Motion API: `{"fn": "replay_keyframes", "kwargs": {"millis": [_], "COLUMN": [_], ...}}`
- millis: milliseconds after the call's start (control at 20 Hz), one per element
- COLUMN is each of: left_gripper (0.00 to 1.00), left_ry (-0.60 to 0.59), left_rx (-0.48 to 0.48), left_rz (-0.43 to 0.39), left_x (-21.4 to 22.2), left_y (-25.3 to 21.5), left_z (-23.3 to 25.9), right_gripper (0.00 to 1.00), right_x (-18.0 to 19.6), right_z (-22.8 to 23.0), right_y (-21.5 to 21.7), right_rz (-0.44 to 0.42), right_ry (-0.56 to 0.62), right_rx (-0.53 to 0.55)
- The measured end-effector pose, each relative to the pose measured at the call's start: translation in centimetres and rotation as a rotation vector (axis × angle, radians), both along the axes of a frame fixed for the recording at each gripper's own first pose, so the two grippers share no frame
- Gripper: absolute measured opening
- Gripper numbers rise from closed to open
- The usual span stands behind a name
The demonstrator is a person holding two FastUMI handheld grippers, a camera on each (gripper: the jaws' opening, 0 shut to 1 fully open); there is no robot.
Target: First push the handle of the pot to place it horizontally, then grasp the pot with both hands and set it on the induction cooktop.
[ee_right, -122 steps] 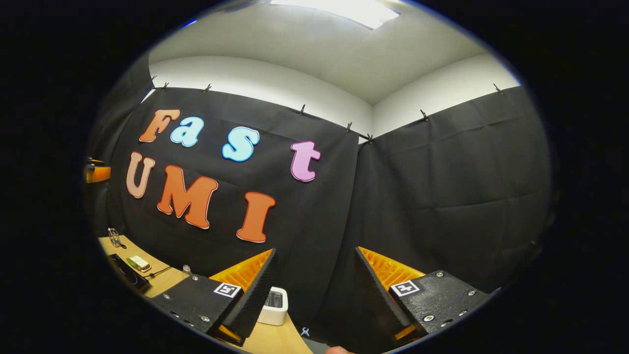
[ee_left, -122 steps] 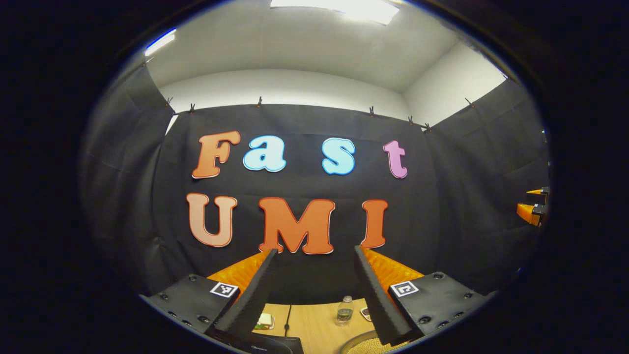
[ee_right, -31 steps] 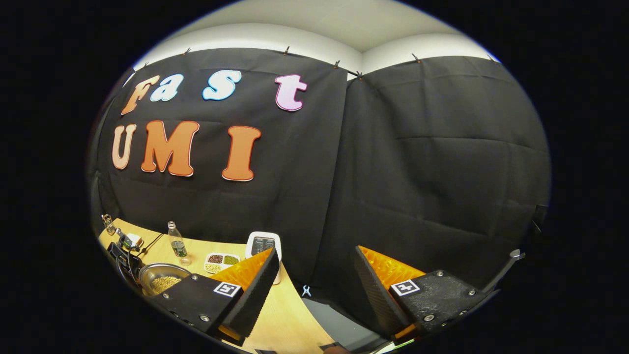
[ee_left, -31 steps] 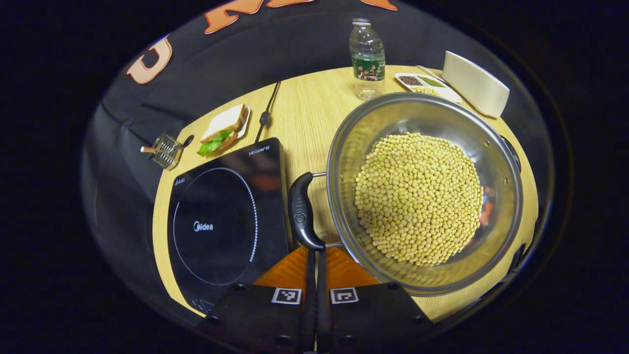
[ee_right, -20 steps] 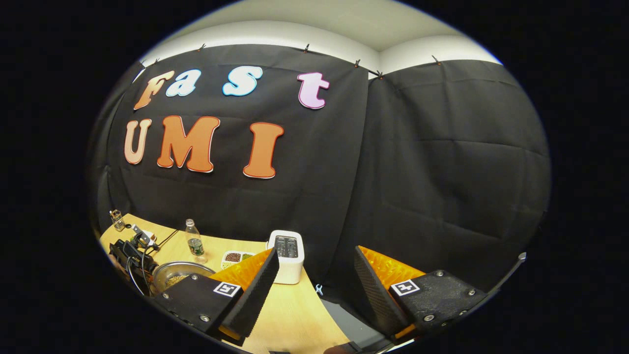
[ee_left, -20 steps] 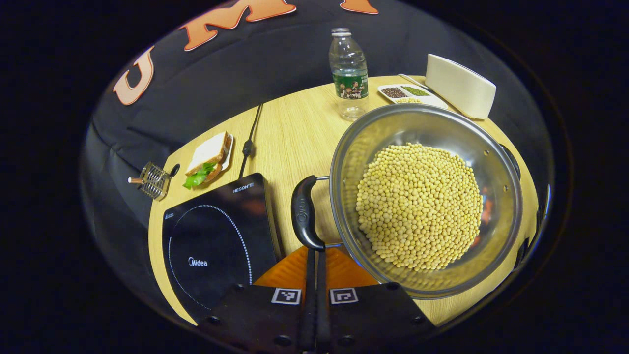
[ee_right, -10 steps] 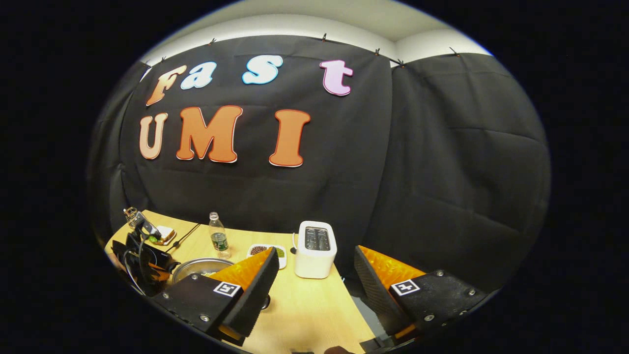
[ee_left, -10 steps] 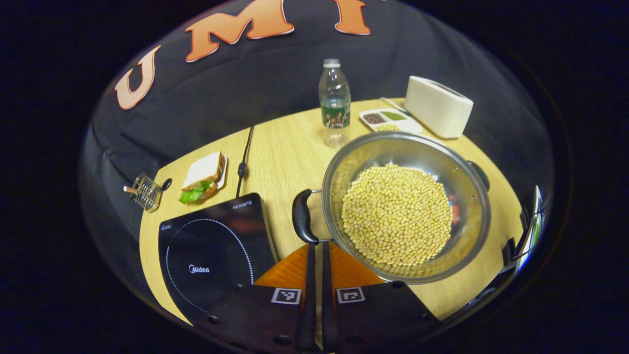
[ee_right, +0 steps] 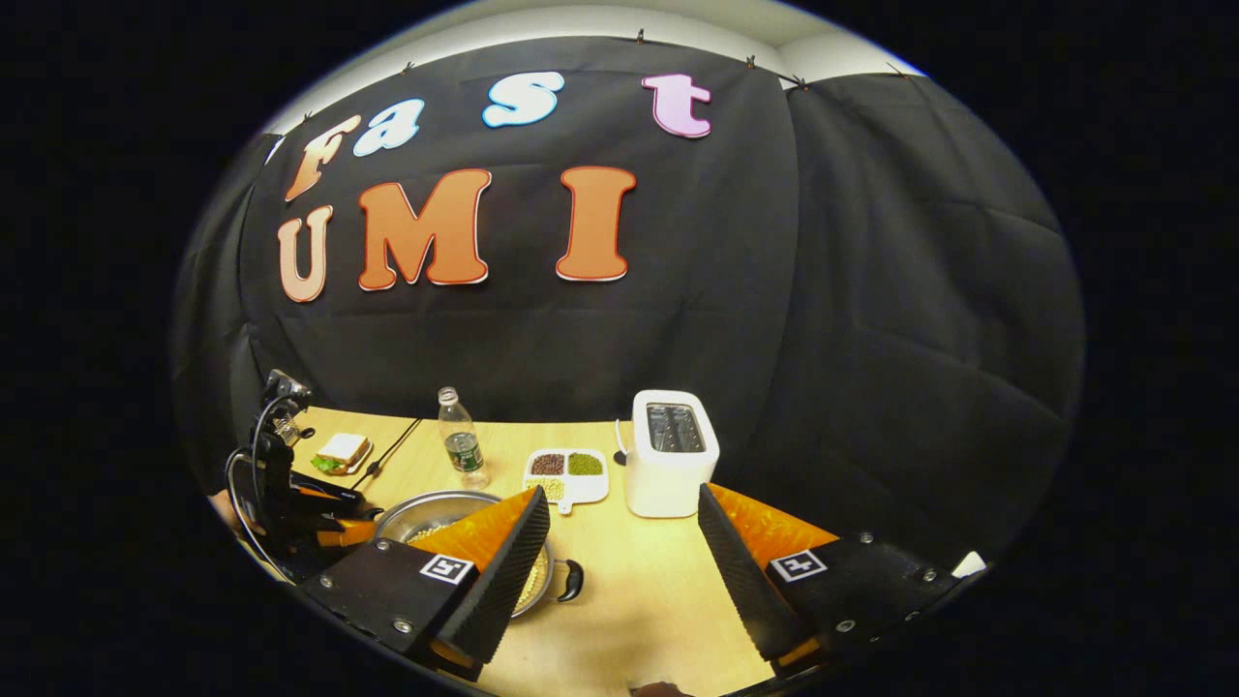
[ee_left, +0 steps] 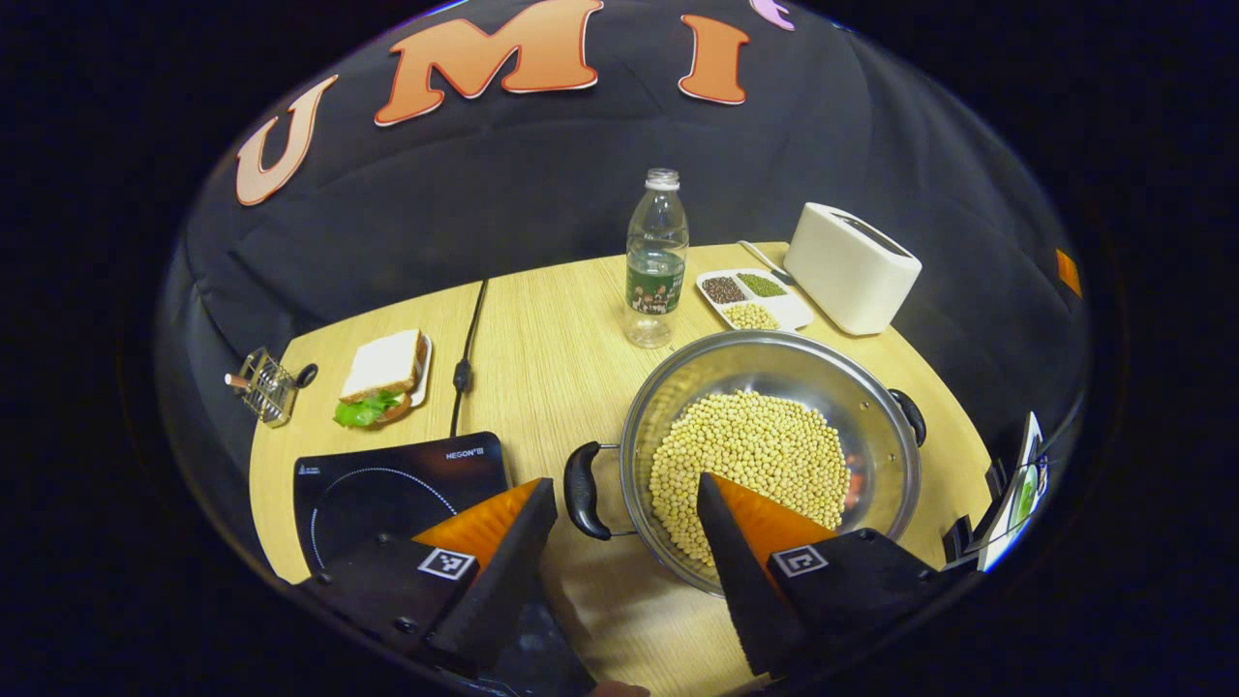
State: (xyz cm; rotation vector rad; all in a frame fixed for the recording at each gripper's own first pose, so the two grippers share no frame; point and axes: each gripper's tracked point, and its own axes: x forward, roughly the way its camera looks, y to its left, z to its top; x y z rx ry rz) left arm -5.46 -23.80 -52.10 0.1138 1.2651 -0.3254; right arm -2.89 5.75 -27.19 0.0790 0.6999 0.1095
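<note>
Opened wide now, left gripper point(ee_left: 624, 581), shut half a second ago, hanging over the near edge of the table point(ee_left: 561, 329) and holding nothing. Pot point(ee_left: 774, 455) of beans resting on the wood just right of the cooktop point(ee_left: 387, 489), black handle point(ee_left: 581, 489) between them. Right gripper point(ee_right: 619, 571) likewise spread wide and empty, raised above the table.
</note>
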Motion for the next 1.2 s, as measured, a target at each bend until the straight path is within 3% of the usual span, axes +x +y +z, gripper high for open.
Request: {"fn": "replay_keyframes", "kwargs": {"millis": [300,600,1000,1200], "left_gripper": [0.98,0.98,0.97,0.79], "left_ry": [0.089,0.098,0.150,0.148], "left_rx": [0.006,-0.011,-0.007,0.030], "left_rz": [0.031,0.002,0.045,0.049], "left_x": [-0.7,-0.1,-1.2,-1.3], "left_y": [0.3,-0.4,-0.4,0.0], "left_z": [-3.6,-4.8,-7.9,-8.8], "right_gripper": [0.96,0.96,0.94,0.94], "right_x": [-0.6,-0.8,-4.0,-4.5], "right_z": [-5.0,-11.6,-19.6,-21.7], "right_y": [4.2,8.5,8.9,8.0], "right_rz": [0.047,0.099,0.083,0.071], "right_ry": [0.115,0.275,0.498,0.552], "right_rx": [0.028,0.044,-0.001,-0.018]}}
